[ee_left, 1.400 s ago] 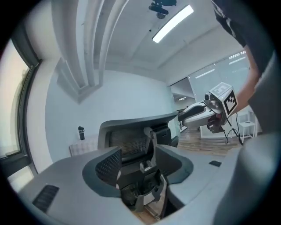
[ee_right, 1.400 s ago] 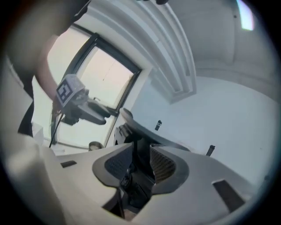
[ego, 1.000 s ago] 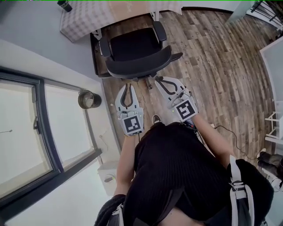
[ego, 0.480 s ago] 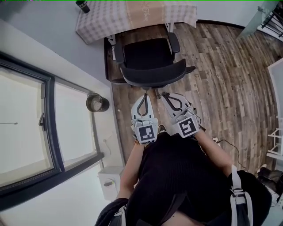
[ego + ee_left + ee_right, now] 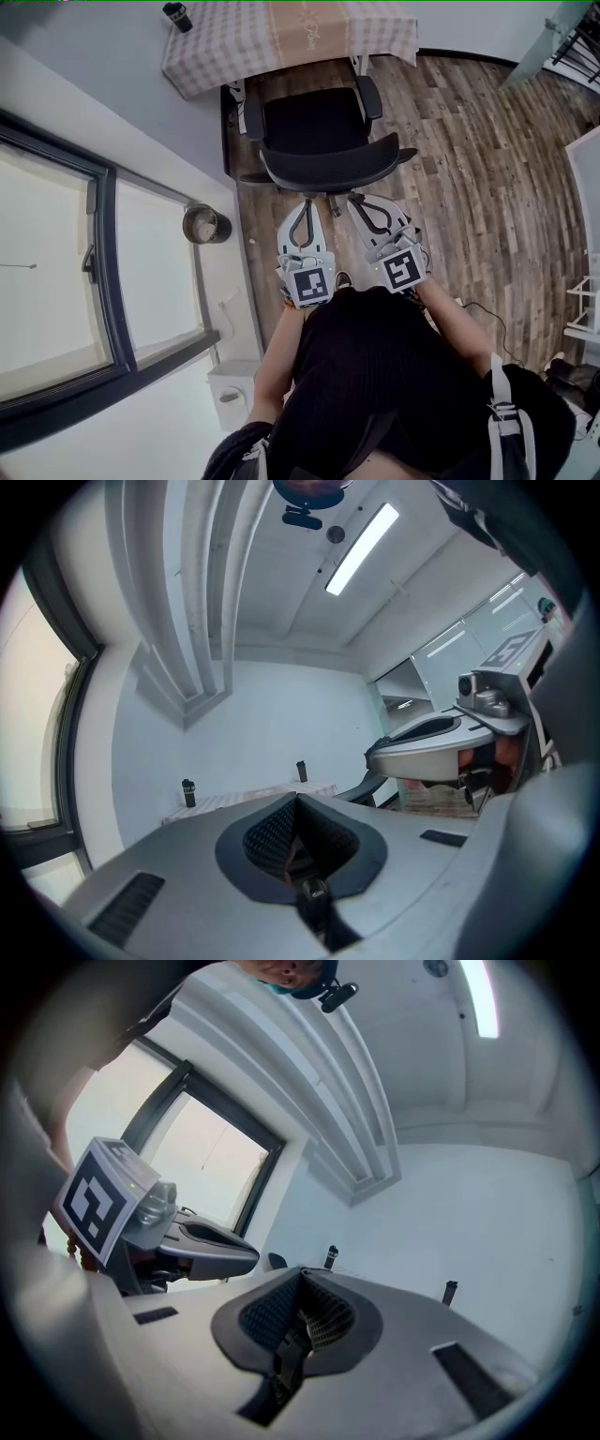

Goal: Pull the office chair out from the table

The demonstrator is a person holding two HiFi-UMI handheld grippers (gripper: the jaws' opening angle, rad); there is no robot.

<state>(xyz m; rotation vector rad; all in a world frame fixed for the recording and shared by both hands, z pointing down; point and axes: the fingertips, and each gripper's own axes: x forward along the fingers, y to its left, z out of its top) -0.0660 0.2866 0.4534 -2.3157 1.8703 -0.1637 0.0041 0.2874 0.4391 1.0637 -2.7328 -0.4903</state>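
The black office chair (image 5: 314, 122) stands at the table (image 5: 281, 37), which wears a checked cloth; the chair's seat is partly under the table's edge and its curved backrest (image 5: 328, 167) faces me. My left gripper (image 5: 305, 201) and right gripper (image 5: 355, 198) point at the backrest from just behind it, side by side. Whether their tips touch it I cannot tell. Both are shut with nothing between the jaws. In the left gripper view the shut left gripper (image 5: 298, 799) aims over the table (image 5: 248, 799). The right gripper (image 5: 300, 1274) is shut too.
A round metal bin (image 5: 206, 225) sits by the big window (image 5: 84, 281) on the left. Close to my left leg stands a white box (image 5: 230, 384). A cable (image 5: 487, 314) lies on the wood floor at the right, near white furniture (image 5: 586, 141). A black bottle (image 5: 176, 16) stands on the table.
The two grippers have drawn closer together behind the backrest, the right one shifting a little. The head view has shifted. The chair keeps its place at the table.
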